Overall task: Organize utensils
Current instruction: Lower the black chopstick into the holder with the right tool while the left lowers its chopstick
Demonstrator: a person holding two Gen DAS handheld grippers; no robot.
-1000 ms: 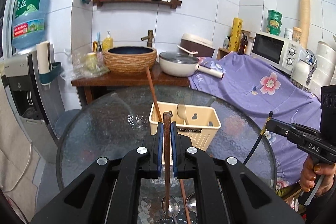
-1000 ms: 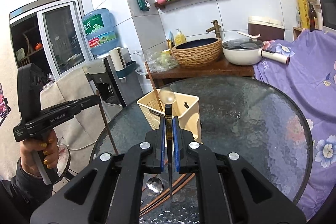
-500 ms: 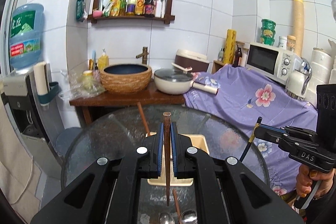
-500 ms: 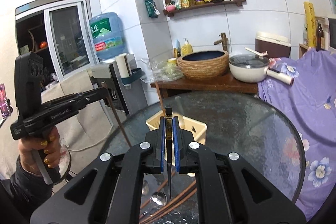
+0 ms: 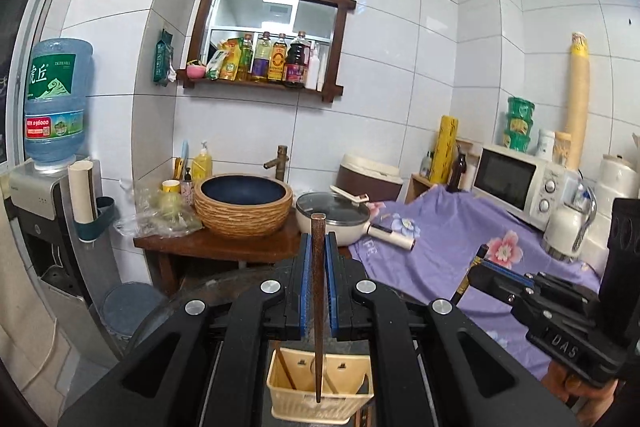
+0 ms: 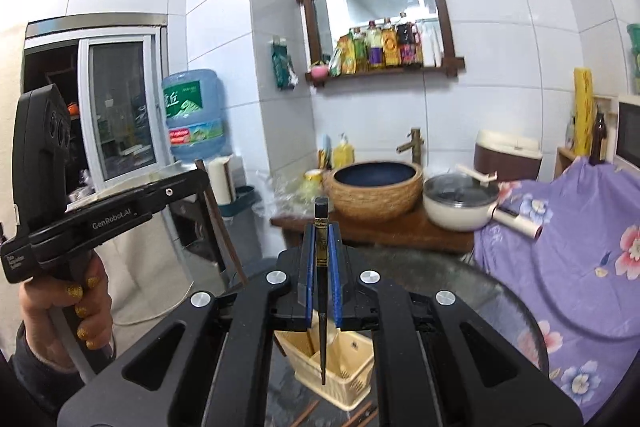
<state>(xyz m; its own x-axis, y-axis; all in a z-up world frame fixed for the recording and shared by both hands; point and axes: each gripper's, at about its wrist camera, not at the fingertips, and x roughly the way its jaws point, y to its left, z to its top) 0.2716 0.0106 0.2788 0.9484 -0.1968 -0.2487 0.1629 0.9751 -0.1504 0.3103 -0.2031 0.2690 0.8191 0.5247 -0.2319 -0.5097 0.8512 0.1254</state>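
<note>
Grippers both held high, pointing slightly down over glass table [image 6: 500, 307]. L gripper [image 5: 314, 247] clamped on brown chopstick [image 5: 318, 307], upright, tip hanging above cream utensil basket [image 5: 316, 403]. R gripper [image 6: 320, 239] clamped on black chopstick [image 6: 321, 287], tip over same basket. L hand [image 6: 68, 319] wraps handle. Chopsticks well apart; basket's rim sits below both tips w/ open air between

You can read "GenRobot.AI" on the left gripper [image 6: 202, 183] body, "DAS" on the right gripper [image 5: 478, 269] body, and large Chinese characters "虎丘" on the water jug [image 5: 56, 99] label.
</note>
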